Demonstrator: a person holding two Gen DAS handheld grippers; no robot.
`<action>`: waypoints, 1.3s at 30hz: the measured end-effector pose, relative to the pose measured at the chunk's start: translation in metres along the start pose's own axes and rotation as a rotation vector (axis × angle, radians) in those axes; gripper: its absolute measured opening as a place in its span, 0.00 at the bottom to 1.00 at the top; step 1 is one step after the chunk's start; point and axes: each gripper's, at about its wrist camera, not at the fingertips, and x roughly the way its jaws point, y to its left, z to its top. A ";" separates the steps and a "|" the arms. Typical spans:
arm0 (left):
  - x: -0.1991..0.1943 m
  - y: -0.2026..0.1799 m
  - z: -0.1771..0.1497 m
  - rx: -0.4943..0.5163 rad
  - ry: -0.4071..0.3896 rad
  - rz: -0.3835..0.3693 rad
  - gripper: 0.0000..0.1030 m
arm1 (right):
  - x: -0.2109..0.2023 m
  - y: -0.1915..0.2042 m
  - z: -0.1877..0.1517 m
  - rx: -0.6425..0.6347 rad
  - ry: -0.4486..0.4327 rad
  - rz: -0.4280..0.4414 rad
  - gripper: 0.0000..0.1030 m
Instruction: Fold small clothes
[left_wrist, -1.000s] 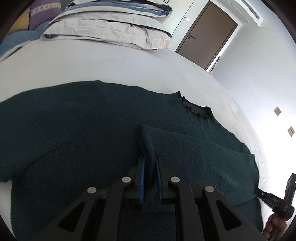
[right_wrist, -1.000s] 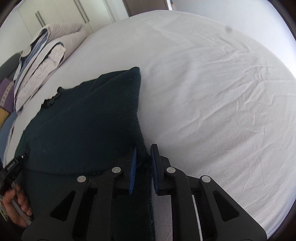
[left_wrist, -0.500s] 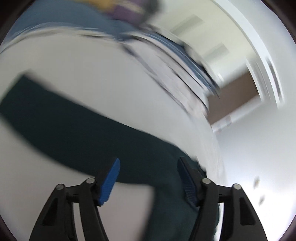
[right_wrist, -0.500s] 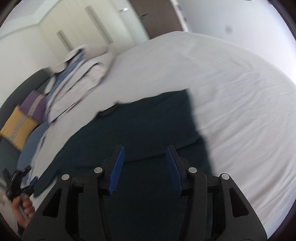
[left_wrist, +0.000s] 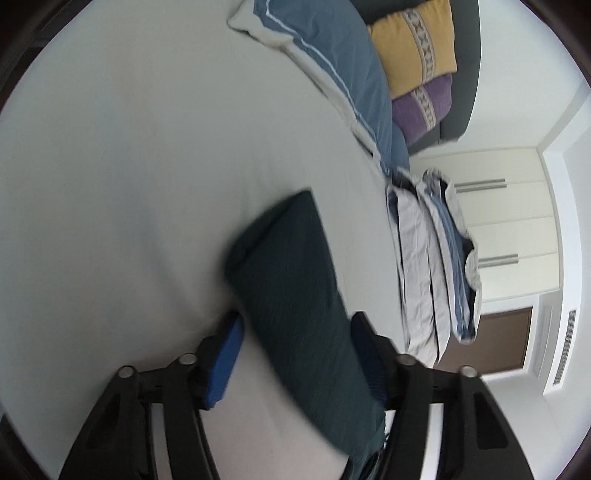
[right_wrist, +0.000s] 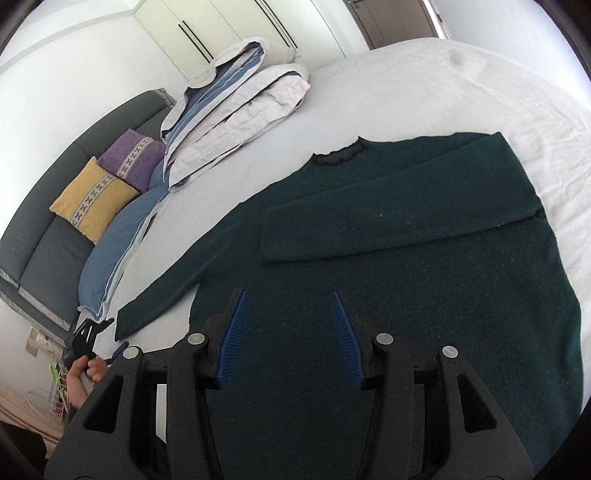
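On the white bed (right_wrist: 424, 85) the dark green sweater (right_wrist: 424, 295) lay flat, one sleeve (right_wrist: 399, 221) folded across its chest and the other sleeve (left_wrist: 295, 295) stretched out toward my left side. My right gripper (right_wrist: 291, 332) hung above the sweater's body with its jaws apart, holding nothing. My left gripper (left_wrist: 295, 365) was over the stretched sleeve, its jaws closing with the cloth between them but not yet pinched. Folded bedding (right_wrist: 236, 99) sat near the headboard.
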 end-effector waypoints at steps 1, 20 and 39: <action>0.003 0.002 0.007 -0.006 0.003 0.009 0.31 | -0.005 0.001 -0.003 -0.003 -0.003 -0.002 0.44; 0.057 -0.238 -0.300 1.179 0.102 0.013 0.08 | -0.047 -0.106 -0.026 0.184 -0.067 -0.027 0.43; 0.048 -0.155 -0.396 1.386 0.253 0.011 0.91 | 0.070 -0.082 0.028 0.215 0.138 0.151 0.48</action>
